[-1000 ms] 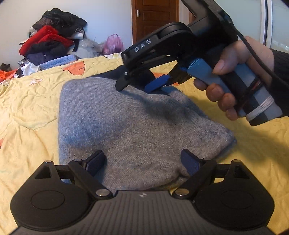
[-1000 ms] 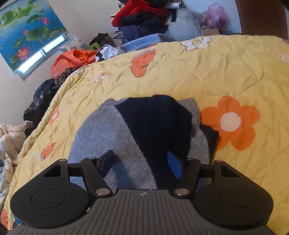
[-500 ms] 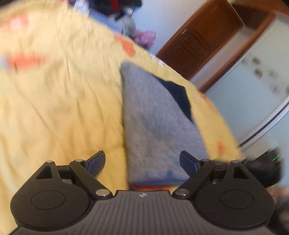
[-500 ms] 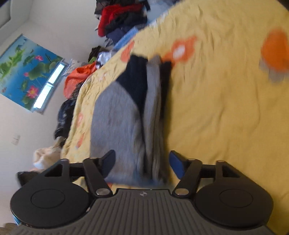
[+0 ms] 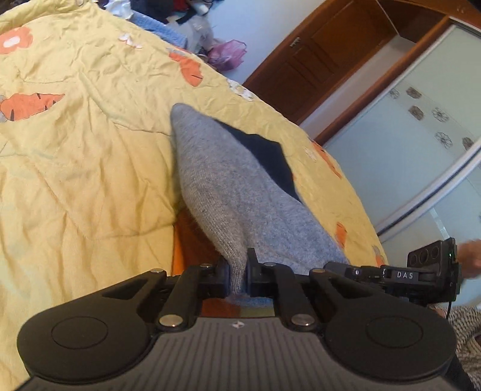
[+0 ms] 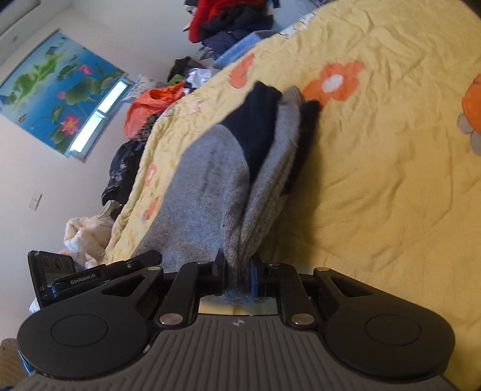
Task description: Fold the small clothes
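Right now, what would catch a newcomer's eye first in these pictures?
The folded grey and navy sweater in the middle of the yellow flowered bedspread, pinched at its near edge by both tongs, left and right, which have just closed on it. Behind, a pile of clothes sits past the bed.

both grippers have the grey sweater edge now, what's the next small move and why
Probably lift both together and carry the near edge toward the far end. The left gripper and right gripper have just closed on the grey sweater, which lies partly folded on the yellow bedspread.
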A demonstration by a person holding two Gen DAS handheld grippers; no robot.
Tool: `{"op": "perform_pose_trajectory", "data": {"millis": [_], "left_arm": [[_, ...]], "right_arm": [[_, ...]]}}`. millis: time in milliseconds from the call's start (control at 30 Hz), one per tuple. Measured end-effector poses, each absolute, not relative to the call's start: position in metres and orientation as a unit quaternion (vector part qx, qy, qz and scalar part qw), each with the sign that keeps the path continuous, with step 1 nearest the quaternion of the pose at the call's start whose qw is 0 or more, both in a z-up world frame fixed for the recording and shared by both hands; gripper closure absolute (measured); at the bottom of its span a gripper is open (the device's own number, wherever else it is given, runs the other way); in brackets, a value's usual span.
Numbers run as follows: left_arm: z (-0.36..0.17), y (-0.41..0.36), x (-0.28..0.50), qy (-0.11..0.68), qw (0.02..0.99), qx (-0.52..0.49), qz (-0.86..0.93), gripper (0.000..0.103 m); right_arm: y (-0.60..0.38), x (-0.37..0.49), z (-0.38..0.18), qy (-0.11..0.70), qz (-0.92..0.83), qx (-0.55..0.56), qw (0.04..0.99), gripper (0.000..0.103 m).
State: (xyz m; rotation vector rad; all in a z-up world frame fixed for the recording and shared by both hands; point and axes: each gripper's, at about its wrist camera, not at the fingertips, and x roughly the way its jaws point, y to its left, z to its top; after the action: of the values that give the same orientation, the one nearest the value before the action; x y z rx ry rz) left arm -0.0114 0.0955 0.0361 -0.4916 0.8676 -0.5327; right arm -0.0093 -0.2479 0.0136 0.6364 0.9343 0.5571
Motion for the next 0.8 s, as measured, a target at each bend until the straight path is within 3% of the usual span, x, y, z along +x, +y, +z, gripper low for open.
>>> {"op": "perform_pose_trajectory", "data": {"millis": [133,267,400,533,600,633,667,733,800], "left_arm": [[0.033,0.097,-0.049,0.422,0.844,-0.2,-0.262,0.094],[0.0,0.089,-0.071,0.451,0.844,-0.166,-0.238,0.094],[0.006,0.086,-0.077,0.428,0.86,-0.154,-0.232,0.092],[0.039,0.089,-0.093,0.384,0.884,-0.112,-0.24,0.088],[0.059,0.091,-0.099,0.355,0.9,-0.088,-0.236,0.083],[0.07,0.091,-0.102,0.333,0.91,-0.077,-0.234,0.073],[0.077,0.088,-0.103,0.315,0.919,-0.064,-0.23,0.057],[0.087,0.074,-0.1,0.294,0.929,-0.043,-0.22,0.032],[0.087,0.057,-0.096,0.273,0.937,-0.033,-0.217,0.033]], "right_arm": [[-0.256,-0.043,0.027,0.43,0.276,0.288,0.81,0.08],[-0.252,-0.066,-0.002,0.471,0.253,0.267,0.802,0.08],[-0.25,-0.071,-0.014,0.469,0.237,0.28,0.803,0.078],[-0.252,-0.077,0.002,0.456,0.207,0.259,0.826,0.054],[-0.258,-0.085,0.02,0.424,0.186,0.25,0.85,0.047],[-0.259,-0.088,0.029,0.41,0.178,0.243,0.861,0.041],[-0.256,-0.088,0.037,0.4,0.173,0.229,0.871,0.039],[-0.238,-0.084,0.051,0.387,0.159,0.176,0.891,0.038],[-0.217,-0.077,0.061,0.369,0.151,0.132,0.908,0.038]]}}
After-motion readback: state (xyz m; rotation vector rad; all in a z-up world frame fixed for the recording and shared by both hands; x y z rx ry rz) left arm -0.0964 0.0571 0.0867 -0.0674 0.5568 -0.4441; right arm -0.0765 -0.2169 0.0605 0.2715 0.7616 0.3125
